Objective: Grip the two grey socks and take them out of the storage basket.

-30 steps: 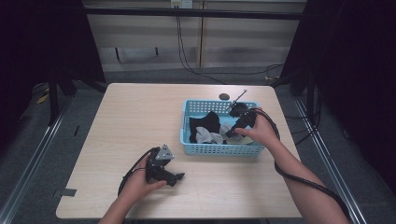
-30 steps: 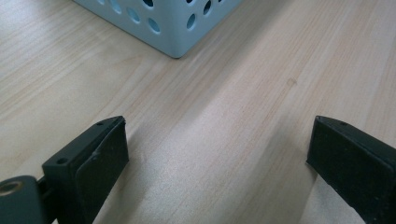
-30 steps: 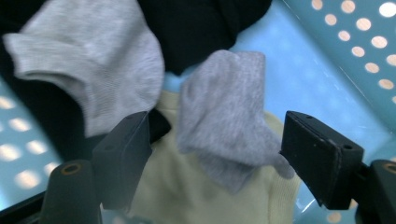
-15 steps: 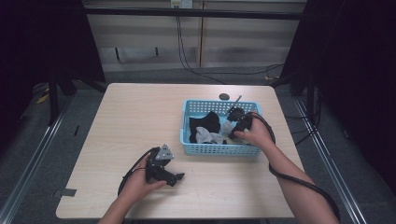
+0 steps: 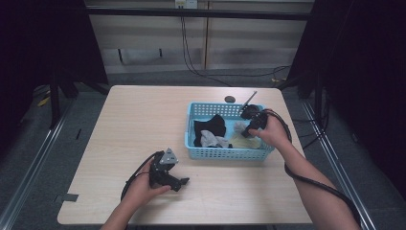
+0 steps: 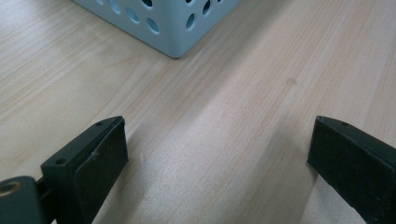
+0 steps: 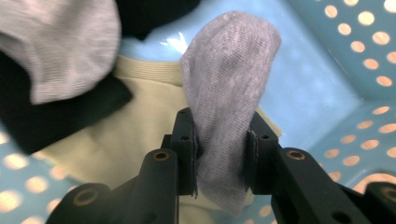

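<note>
right tongs [image 7: 219, 154] now pinching grey sock [image 7: 229, 84] in basket [image 5: 225, 154], 3 o'clock of desk [image 5: 134, 120] | lift-out likely next | left tongs [image 6: 215, 163] spread, idle

My high cam sits above the near edge, looking fwd and down over the whole table [image 5: 143, 120], floor and back wall incl. Left gripper cam rides low, v. close to the table top, looking along its tongs [image 6: 210, 158] twd one corner of the blue basket [image 6: 173, 23]. Right gripper cam is inside the basket, close up on a grey sock [image 7: 229, 93] betw its tongs [image 7: 219, 154]. All three share the basket; high and left cams also share the table top.
</note>
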`<state>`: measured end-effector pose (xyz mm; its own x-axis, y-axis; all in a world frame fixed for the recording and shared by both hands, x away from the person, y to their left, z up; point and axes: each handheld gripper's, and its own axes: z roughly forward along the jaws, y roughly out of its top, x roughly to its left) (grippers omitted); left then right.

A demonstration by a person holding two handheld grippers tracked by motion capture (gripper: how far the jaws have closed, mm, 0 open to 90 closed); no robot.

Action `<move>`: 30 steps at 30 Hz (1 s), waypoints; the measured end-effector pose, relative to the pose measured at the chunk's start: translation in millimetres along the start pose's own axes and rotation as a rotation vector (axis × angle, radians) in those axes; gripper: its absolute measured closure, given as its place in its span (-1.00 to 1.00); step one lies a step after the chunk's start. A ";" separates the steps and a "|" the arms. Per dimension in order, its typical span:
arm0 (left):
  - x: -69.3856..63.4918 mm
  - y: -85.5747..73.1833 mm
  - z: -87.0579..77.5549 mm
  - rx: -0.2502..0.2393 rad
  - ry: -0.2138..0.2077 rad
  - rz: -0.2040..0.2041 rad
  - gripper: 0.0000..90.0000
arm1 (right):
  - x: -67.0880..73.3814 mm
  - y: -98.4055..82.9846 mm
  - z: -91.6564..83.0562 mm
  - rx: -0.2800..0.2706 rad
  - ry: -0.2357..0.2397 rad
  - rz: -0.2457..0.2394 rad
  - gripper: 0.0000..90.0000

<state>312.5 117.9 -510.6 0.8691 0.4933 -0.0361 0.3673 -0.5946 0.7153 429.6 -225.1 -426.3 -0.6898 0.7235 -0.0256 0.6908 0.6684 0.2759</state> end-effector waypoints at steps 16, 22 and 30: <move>0.0 0.0 0.0 0.000 0.000 0.000 -0.91 | 23.3 0.2 -46.0 -0.066 0.084 -0.103 0.58; -0.1 0.0 -0.1 0.002 -0.001 -0.001 -0.91 | 41.0 -4.3 -58.5 -0.083 0.101 -0.162 0.58; 0.6 0.1 -0.5 0.011 -0.001 0.011 -0.91 | 66.4 -14.9 -75.1 -0.105 0.113 -0.228 0.58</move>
<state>312.8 118.4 -510.2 0.8735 0.4860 -0.0290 0.3612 -0.6069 0.7080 357.2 -199.9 -360.0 -0.8489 0.5285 0.0073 0.4925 0.7860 0.3736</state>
